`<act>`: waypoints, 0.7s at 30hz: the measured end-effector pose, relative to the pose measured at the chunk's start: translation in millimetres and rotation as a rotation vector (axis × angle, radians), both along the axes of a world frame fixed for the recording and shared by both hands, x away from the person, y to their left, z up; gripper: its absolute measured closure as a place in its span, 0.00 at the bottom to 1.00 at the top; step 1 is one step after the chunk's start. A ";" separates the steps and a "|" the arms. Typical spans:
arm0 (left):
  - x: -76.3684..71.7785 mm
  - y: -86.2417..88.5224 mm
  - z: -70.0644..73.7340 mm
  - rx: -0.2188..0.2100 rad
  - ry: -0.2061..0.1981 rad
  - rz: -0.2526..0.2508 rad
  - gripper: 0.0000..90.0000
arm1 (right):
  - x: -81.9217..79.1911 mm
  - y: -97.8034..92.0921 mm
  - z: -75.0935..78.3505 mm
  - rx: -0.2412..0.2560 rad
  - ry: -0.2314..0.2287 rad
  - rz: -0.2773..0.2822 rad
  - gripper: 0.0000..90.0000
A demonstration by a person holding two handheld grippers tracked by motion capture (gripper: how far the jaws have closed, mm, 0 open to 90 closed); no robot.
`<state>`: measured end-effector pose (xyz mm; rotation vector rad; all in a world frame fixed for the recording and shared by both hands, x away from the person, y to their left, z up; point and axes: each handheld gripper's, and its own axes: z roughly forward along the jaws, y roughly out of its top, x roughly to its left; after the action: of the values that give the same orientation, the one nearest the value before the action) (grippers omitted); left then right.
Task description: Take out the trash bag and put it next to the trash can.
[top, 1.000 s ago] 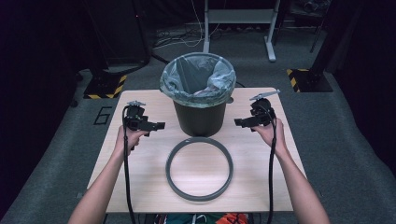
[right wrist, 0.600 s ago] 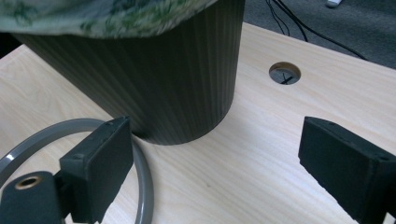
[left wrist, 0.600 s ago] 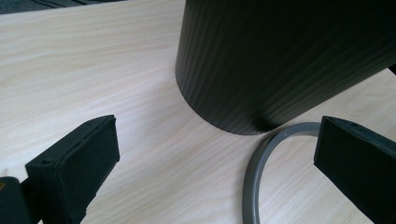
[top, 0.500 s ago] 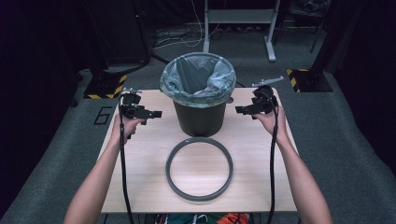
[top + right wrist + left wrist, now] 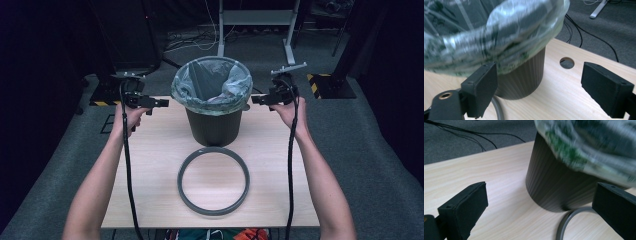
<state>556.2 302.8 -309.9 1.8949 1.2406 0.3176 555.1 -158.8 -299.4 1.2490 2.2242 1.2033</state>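
I hold my left claw (image 5: 162,103) released, its jaws spread wide, just left of the dark ribbed waste bin (image 5: 214,125) at rim height. My right claw (image 5: 256,99) is also released, jaws wide apart, just right of the bin. The bin stands at the far middle of the tabletop (image 5: 150,150), its pale plastic liner (image 5: 212,85) folded over the rim. A grey ring (image 5: 213,180) lies flat nearer to me.

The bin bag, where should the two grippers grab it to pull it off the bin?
Probably the folded-over edge of the bag, where it hangs outside the bin rim. Left gripper from the left, right gripper from the right: both stand open, level with that overhang, jaws pointing inward.
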 end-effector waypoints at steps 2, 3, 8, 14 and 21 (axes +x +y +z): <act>2.1 -0.3 5.6 -0.001 -0.005 0.002 0.00 | 1.2 0.1 5.8 0.004 -0.010 -0.005 0.16; 3.5 -0.7 9.6 -0.002 -0.009 0.005 0.00 | 2.0 0.2 8.2 0.000 -0.014 -0.010 0.16; 10.5 -4.1 24.0 0.002 -0.018 0.009 0.00 | 8.7 1.8 21.1 0.009 -0.020 -0.020 0.17; 21.6 -11.1 35.7 0.006 -0.018 0.022 0.01 | 17.1 8.7 31.4 0.010 -0.022 -0.025 0.22; 36.5 -25.1 39.5 -0.011 -0.004 0.030 0.15 | 28.5 19.4 37.8 -0.012 -0.010 -0.041 0.37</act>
<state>592.7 277.7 -270.4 1.8669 1.2668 0.3298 583.6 -139.4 -261.6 1.2743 2.1848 1.1770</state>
